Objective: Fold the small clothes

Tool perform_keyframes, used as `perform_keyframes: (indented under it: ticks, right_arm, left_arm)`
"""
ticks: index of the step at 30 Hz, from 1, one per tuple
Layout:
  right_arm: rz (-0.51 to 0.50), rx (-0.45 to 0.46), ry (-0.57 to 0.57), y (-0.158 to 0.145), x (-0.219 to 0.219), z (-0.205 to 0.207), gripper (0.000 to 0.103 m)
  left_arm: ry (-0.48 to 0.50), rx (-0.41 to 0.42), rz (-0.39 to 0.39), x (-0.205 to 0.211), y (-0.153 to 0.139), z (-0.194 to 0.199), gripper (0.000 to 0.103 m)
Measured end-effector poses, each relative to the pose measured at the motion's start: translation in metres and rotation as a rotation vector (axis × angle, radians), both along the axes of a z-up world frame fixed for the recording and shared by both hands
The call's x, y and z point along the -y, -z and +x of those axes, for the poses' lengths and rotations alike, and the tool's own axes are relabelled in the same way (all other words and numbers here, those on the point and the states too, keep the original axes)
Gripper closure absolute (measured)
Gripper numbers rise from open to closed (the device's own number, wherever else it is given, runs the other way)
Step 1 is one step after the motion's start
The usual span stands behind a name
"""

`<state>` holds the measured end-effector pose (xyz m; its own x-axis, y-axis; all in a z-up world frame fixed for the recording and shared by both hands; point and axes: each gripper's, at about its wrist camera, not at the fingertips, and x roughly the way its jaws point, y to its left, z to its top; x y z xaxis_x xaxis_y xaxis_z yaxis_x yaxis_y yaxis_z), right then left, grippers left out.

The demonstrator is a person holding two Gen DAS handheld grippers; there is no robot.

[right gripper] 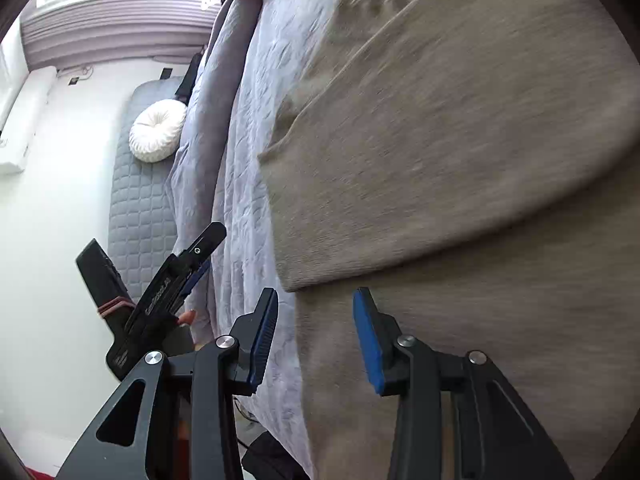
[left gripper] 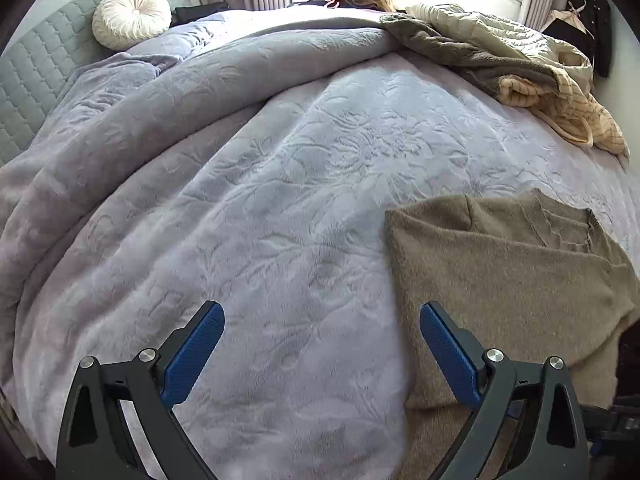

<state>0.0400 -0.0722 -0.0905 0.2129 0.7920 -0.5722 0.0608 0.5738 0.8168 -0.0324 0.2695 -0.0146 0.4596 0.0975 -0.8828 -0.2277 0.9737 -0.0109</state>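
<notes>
A bedroom bed [left gripper: 280, 184] fills both views, covered by a pale lilac plush blanket embossed with a leaf pattern. The left gripper [left gripper: 322, 316] hangs over bare blanket with its jaws spread wide and nothing between the ribbed blue pads [left gripper: 192, 356]. The right gripper [right gripper: 316, 304] has its jaws partly parted, released, with nothing between them, poised above the near left edge of the tan knitted sweater [right gripper: 460, 160]. That sweater lies flat on the bed's near right part, one layer folded over another with a straight fold edge, just right of the left gripper. To the left, the blanket stretches open and smooth. Farther off lie a bunched grey duvet ridge [left gripper: 248, 60], a round cream pleated cushion [left gripper: 132, 16] against a quilted grey headboard [left gripper: 36, 64], and a heap of beige and olive clothes [left gripper: 520, 72].
</notes>
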Motion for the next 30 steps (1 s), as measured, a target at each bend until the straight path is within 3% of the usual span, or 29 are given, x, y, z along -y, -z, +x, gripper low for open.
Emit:
perform_keyframes:
  ticks: [3,4,5,6,8,11,13,15,19,20,24,27,30]
  right_arm:
    - [0.010,-0.030,0.047,0.016,-0.024,0.010,0.060]
    - [0.016,-0.032,0.052,0.017,-0.027,0.010,0.068]
    - [0.029,-0.028,0.041,0.017,-0.032,0.011,0.093]
    - [0.023,-0.012,0.020,0.014,-0.039,0.011,0.096]
    - [-0.023,0.025,-0.027,0.011,-0.052,0.012,0.096]
    - [-0.059,-0.042,-0.039,0.031,-0.062,0.015,0.096]
    - [-0.057,-0.037,-0.040,0.027,-0.058,0.012,0.095]
    - [-0.104,-0.017,-0.090,0.016,-0.056,0.005,0.087]
    - [-0.150,0.006,-0.115,-0.005,-0.023,-0.020,0.058]
    - [-0.163,0.009,-0.101,-0.010,-0.010,-0.026,0.058]
    - [-0.242,0.055,0.069,-0.038,0.068,-0.042,0.058]
    - [-0.318,0.080,0.304,-0.056,0.144,-0.034,0.058]
    - [-0.302,0.041,0.516,-0.057,0.217,-0.021,0.058]
  left_arm:
    - [-0.047,-0.019,0.005,-0.011,-0.002,-0.017,0.005]
    - [-0.065,-0.029,0.008,-0.015,-0.002,-0.021,0.005]
    - [-0.081,-0.040,0.007,-0.020,-0.001,-0.023,0.005]
    - [-0.091,-0.050,-0.003,-0.025,0.000,-0.025,0.005]
    - [-0.105,-0.070,-0.028,-0.032,0.006,-0.030,0.005]
    - [-0.097,-0.103,-0.018,-0.028,0.013,-0.031,0.005]
    - [-0.080,-0.101,-0.037,-0.021,0.012,-0.034,0.005]
    - [-0.042,-0.101,-0.050,-0.009,0.010,-0.034,0.005]
    - [0.042,-0.114,-0.076,0.021,0.009,-0.034,0.005]
    - [0.060,-0.119,-0.084,0.031,0.011,-0.035,0.005]
    - [0.137,-0.129,-0.103,0.069,0.016,-0.042,0.005]
    - [0.191,-0.133,-0.097,0.097,0.020,-0.044,0.005]
    - [0.207,-0.145,-0.101,0.118,0.024,-0.039,0.005]
